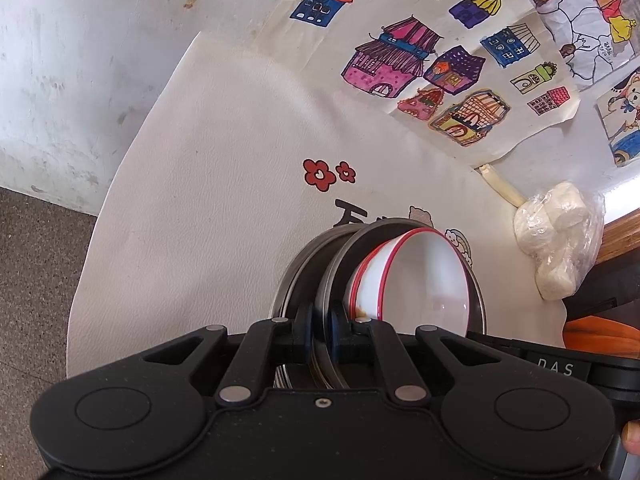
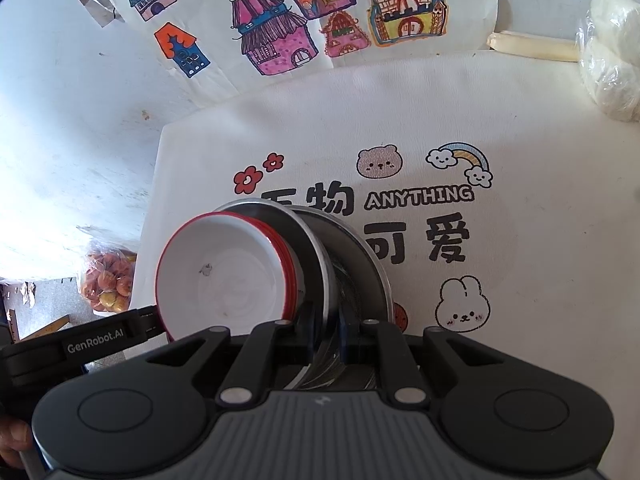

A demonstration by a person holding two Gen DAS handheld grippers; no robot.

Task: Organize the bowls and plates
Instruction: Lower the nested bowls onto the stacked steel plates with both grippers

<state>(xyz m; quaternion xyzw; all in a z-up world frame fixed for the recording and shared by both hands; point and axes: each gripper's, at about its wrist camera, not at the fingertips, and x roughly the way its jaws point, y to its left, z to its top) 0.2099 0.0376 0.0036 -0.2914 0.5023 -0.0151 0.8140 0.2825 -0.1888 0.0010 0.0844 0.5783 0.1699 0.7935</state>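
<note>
A stack of dishes is held tilted on edge above a white printed mat (image 2: 520,128). Two steel plates (image 1: 312,264) carry white bowls with red rims (image 1: 420,276) nested on top. My left gripper (image 1: 321,332) is shut on the rim of the steel plates. In the right wrist view the same steel plates (image 2: 348,264) and red-rimmed bowls (image 2: 224,272) show. My right gripper (image 2: 325,336) is shut on the opposite rim of the steel plates. The other gripper's black body (image 2: 80,344) shows at lower left.
A plastic-wrapped white lump (image 1: 556,236) lies at the mat's right edge, also in the right wrist view (image 2: 612,52). Children's house drawings (image 1: 440,60) cover the wall behind. A bag of orange fruit (image 2: 106,280) sits on the floor left. Floor (image 1: 36,280) lies beside the mat.
</note>
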